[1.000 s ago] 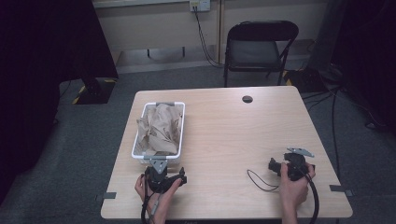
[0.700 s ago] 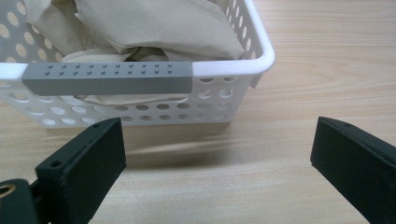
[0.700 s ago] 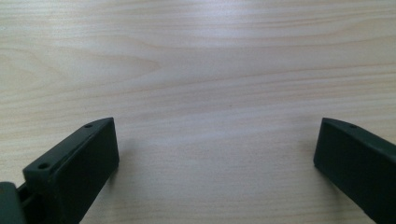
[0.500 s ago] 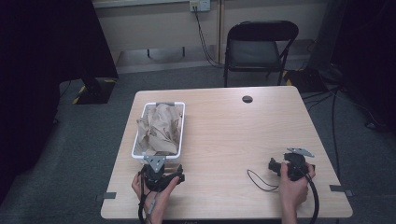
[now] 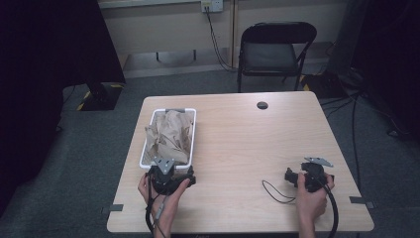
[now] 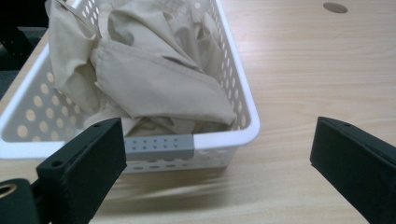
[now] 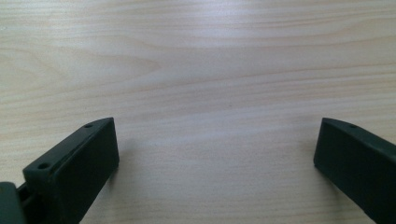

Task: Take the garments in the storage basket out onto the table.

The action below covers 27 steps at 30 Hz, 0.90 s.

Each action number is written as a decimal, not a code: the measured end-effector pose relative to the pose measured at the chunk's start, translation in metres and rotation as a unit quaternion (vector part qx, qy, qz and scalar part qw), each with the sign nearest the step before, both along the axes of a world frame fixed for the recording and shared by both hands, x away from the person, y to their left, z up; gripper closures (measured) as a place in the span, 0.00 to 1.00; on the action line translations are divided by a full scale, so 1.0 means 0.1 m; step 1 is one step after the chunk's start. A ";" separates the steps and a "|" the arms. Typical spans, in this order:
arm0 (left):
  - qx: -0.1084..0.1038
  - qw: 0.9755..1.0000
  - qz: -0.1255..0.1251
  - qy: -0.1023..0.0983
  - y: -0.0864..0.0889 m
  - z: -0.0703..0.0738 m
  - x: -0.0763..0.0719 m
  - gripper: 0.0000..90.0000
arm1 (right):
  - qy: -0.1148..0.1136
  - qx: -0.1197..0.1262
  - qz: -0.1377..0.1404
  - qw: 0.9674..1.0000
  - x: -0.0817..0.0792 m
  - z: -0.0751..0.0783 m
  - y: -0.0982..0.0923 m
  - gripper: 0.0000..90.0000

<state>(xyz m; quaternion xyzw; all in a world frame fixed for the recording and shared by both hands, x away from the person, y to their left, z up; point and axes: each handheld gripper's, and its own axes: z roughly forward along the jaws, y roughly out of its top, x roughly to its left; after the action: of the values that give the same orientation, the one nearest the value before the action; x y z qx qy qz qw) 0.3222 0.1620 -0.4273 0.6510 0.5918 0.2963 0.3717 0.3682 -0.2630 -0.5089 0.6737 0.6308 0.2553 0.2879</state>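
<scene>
Your left gripper point(image 5: 166, 171) sits at the near end of the white basket point(image 5: 190, 130), its fingers point(image 6: 88, 158) spread wide and empty, aimed at the grey tab on the basket's near rim. The crumpled beige cloth point(image 6: 154, 74) lies heaped inside the basket, on the left of the worktop point(image 5: 247, 144). Your right gripper point(image 5: 303, 174) rests near the worktop's right edge, its fingers point(image 7: 79, 158) also wide apart over bare wood.

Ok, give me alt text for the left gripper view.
A white perforated basket full of crumpled beige cloth sits on a light wooden table, just ahead of the left hand-held gripper. Its two black jaws stand wide apart, holding nothing.
</scene>
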 end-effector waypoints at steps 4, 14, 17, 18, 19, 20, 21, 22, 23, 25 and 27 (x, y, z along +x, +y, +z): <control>-0.001 1.000 -0.003 -0.001 0.01 0.04 0.01 0.02 | 0.000 0.000 0.000 1.000 0.00 0.00 0.00 0.00; -0.004 1.000 0.003 -0.009 0.01 0.16 0.12 0.01 | 0.000 0.000 0.000 1.000 0.00 0.00 0.00 0.00; -0.008 1.000 0.000 -0.009 0.01 0.19 0.15 0.01 | 0.000 0.000 0.000 1.000 0.00 0.00 0.00 0.00; -0.006 1.000 0.000 -0.009 0.02 0.20 0.16 0.01 | 0.000 0.000 0.000 1.000 0.00 0.00 0.00 0.00; -0.005 1.000 -0.001 -0.008 0.02 0.21 0.17 0.01 | 0.000 0.000 0.000 1.000 0.00 0.00 0.00 0.00; -0.005 1.000 -0.002 -0.008 0.02 0.21 0.18 0.01 | 0.000 0.000 0.000 1.000 0.00 0.00 0.00 0.00; -0.005 1.000 -0.002 -0.007 0.02 0.22 0.18 0.01 | 0.000 0.000 0.000 1.000 0.00 0.00 0.00 0.00; -0.004 1.000 0.000 -0.007 0.03 0.23 0.19 0.01 | 0.000 0.000 0.000 1.000 0.00 0.00 0.00 0.00; -0.003 1.000 0.001 -0.008 0.04 0.24 0.20 0.01 | 0.000 0.000 0.000 1.000 0.00 0.00 0.00 0.00; -0.004 1.000 0.003 -0.005 0.05 0.26 0.24 0.01 | 0.000 0.000 0.000 1.000 0.00 0.00 0.00 0.00; 0.002 1.000 0.007 -0.001 0.07 0.28 0.27 0.01 | 0.000 0.000 0.000 1.000 0.00 0.00 0.00 0.00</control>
<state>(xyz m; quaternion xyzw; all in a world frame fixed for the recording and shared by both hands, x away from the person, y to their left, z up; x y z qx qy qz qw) 0.3493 0.1686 -0.3994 0.6471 0.5959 0.3004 0.3688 0.3683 -0.2631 -0.5089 0.6736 0.6309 0.2553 0.2881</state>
